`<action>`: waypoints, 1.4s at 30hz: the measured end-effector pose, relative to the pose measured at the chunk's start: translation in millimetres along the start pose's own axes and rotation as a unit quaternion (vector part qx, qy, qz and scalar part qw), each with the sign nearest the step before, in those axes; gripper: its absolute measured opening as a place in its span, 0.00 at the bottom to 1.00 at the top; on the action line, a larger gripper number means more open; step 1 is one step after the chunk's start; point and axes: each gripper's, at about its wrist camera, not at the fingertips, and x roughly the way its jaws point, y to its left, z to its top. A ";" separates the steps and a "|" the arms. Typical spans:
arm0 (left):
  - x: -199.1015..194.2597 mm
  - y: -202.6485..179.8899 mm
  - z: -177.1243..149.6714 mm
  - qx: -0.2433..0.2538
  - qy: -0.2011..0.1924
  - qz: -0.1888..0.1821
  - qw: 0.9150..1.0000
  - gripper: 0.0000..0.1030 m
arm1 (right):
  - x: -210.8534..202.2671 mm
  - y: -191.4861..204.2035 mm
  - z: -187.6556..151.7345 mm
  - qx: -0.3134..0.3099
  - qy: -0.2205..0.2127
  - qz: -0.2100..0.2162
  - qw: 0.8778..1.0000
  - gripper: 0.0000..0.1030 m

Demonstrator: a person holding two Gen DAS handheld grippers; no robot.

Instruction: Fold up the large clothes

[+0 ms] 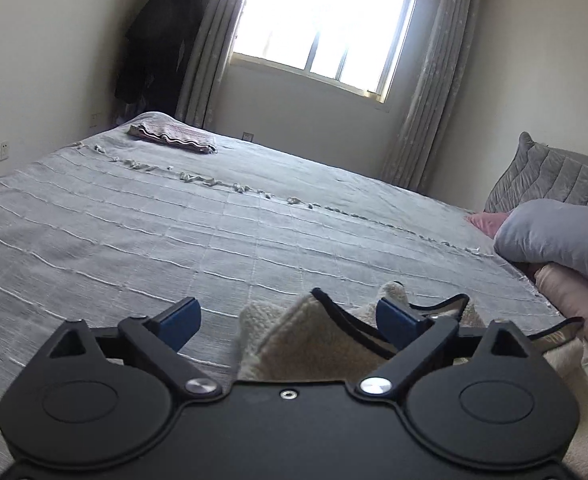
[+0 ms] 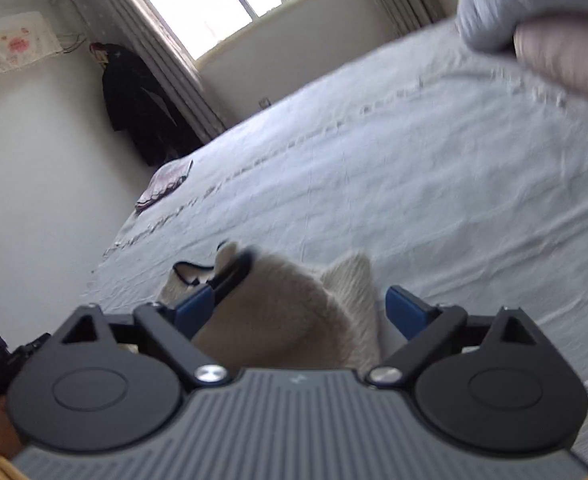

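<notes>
- Nearest the lens in the left wrist view, the left gripper (image 1: 287,320) has its blue pads spread wide, with a raised hump of the cream fleece garment (image 1: 314,340) between them; neither pad is pressed into the cloth, so nothing is held.
- Likewise the right gripper (image 2: 300,312) has its fingers apart, straddling a fluffy mound of the same garment (image 2: 285,312) without clamping it (this view is motion-blurred).
- Bunched and rumpled, its dark-trimmed edges sticking up, the garment sits at the near edge of the bed (image 1: 173,220), close to the pillows (image 1: 562,236) at the right edge.
- No neat fold shows; my judgement is that the work is barely begun, with spreading flat and every fold left.
- A folded blanket (image 1: 173,136) lies at the far corner, well apart.
</notes>
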 end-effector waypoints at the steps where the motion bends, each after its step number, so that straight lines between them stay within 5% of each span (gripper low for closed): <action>1: 3.1 3.1 0.1 0.002 0.006 0.002 1.000 0.92 | -3.0 1.2 1.2 -0.009 -0.004 -0.006 1.000 0.91; 9: 69.3 0.8 -15.3 0.014 0.078 0.011 0.997 0.89 | 58.9 40.5 -19.5 -0.174 0.046 -0.068 0.981 0.90; 11: 82.3 -5.4 -17.8 0.009 0.092 0.000 0.996 0.64 | 86.9 42.4 -21.6 -0.181 0.061 -0.078 0.978 0.88; 12: 87.7 -10.1 -19.4 0.006 0.101 -0.005 0.995 0.56 | 101.8 41.0 -23.2 -0.175 0.068 -0.086 0.979 0.77; 14: 87.9 -22.1 -21.1 0.024 0.091 0.019 0.995 0.27 | 124.9 38.7 -26.8 -0.162 0.074 -0.102 0.979 0.34; 15: 82.2 -25.5 -19.9 0.032 0.073 0.029 0.996 0.22 | 130.2 41.2 -30.0 -0.167 0.062 -0.127 0.976 0.13; 16: 73.3 -25.5 -17.3 0.028 0.047 0.030 0.998 0.13 | 127.5 46.5 -34.6 -0.179 0.034 -0.153 0.971 0.12; 20: 39.8 -26.5 5.4 0.020 -0.074 0.036 0.996 0.13 | 99.4 72.1 -40.8 -0.248 -0.102 -0.202 0.942 0.11; 22: 41.7 -33.4 14.9 0.029 -0.114 0.047 0.992 0.13 | 100.0 85.5 -34.2 -0.278 -0.155 -0.231 0.919 0.11; 24: 59.7 -41.3 24.5 0.036 -0.131 0.066 0.989 0.13 | 111.7 91.2 -19.2 -0.277 -0.175 -0.246 0.912 0.11; 28: 122.3 -46.6 15.1 0.074 -0.107 0.128 0.983 0.14 | 170.7 84.1 -6.1 -0.291 -0.139 -0.292 0.901 0.11; 31: 179.7 -37.2 -7.0 0.080 -0.013 0.161 0.984 0.14 | 226.2 62.4 -15.5 -0.309 -0.055 -0.324 0.893 0.12; 33: 204.3 -25.0 -7.3 0.059 0.052 0.169 0.983 0.18 | 262.0 41.6 -22.6 -0.303 0.028 -0.335 0.892 0.13; 37: 210.8 -12.8 -4.5 0.028 0.081 0.178 0.980 0.39 | 272.0 38.2 -15.8 -0.305 0.044 -0.348 0.886 0.16; 38: 207.1 -12.5 -3.1 0.025 0.080 0.176 0.981 0.46 | 269.9 40.0 -17.0 -0.308 0.039 -0.348 0.885 0.19; 40: 188.1 -19.0 1.7 0.022 0.058 0.179 0.982 0.58 | 257.2 45.8 -17.1 -0.309 0.022 -0.347 0.885 0.48; 42: 161.8 -33.4 7.4 0.035 0.014 0.176 0.984 0.63 | 240.2 55.7 -13.4 -0.309 -0.010 -0.354 0.883 0.61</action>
